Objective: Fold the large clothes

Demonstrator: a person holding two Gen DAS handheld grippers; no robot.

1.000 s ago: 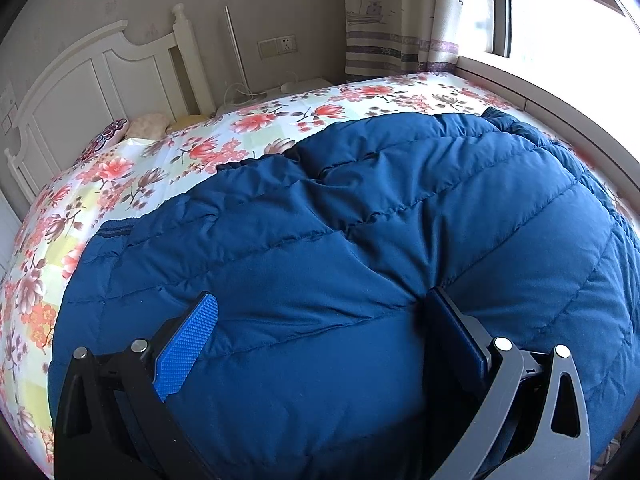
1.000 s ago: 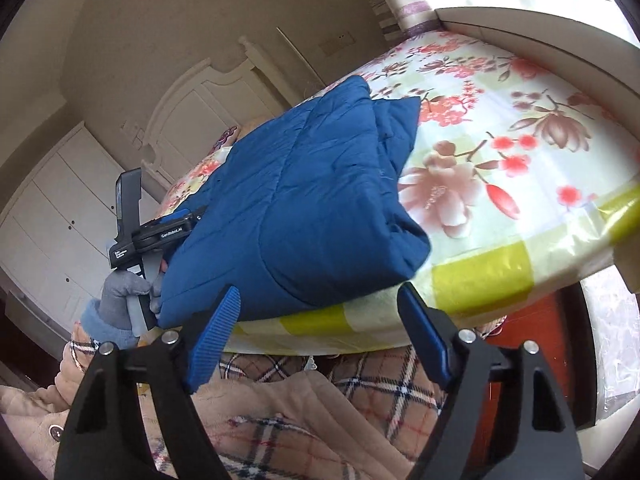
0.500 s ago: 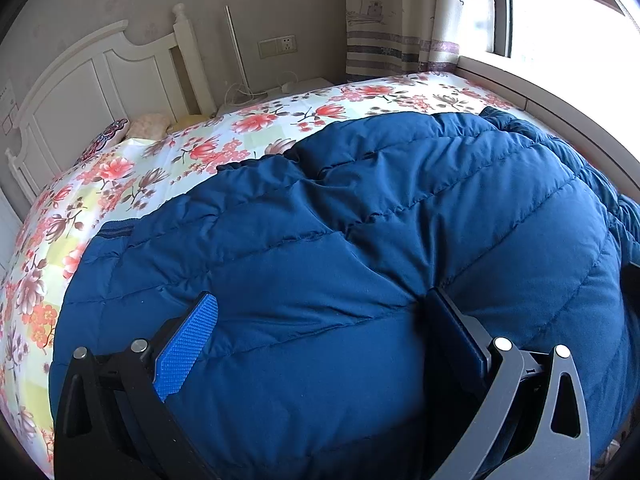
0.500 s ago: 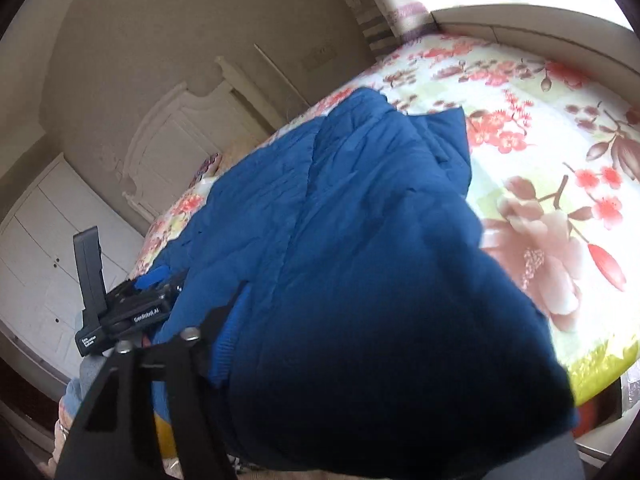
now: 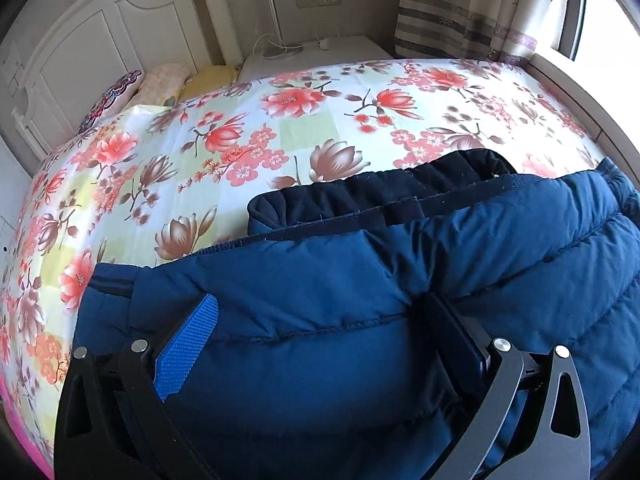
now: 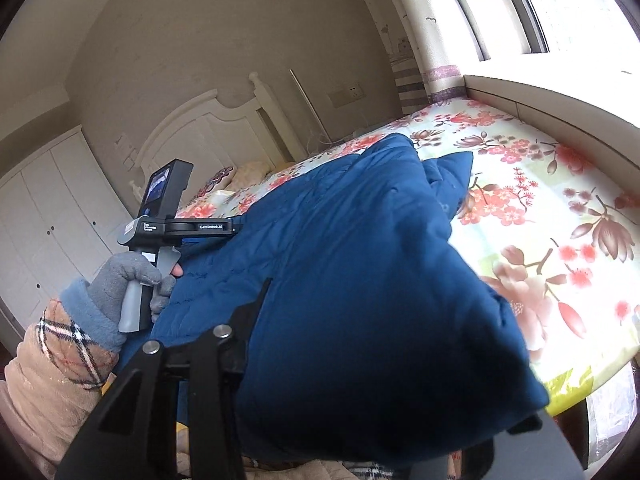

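Observation:
A large blue quilted down jacket (image 5: 360, 312) lies on the floral bed sheet (image 5: 280, 128), its dark lining and collar (image 5: 384, 196) now showing at the far edge. My left gripper (image 5: 320, 344) has a thick fold of the jacket between its fingers, jaws wide apart around it. In the right wrist view the jacket (image 6: 360, 260) is lifted and fills the middle. My right gripper (image 6: 360, 380) grips the jacket's near corner, which hides the fingertips. The left gripper's body (image 6: 176, 224) shows at the jacket's left edge, held by a gloved hand.
A white headboard (image 5: 100, 40) and pillows (image 5: 168, 84) stand at the bed's head. A nightstand (image 5: 320, 52), curtain (image 5: 460, 8) and window sill (image 6: 560, 104) are at the far side. White wardrobes (image 6: 48, 220) stand to the left. The bed's front edge (image 6: 580, 384) is near.
The right gripper moved in from below the bed edge and took the jacket's near corner. Both grippers lifted the near part and carried it forward, exposing the dark lining.

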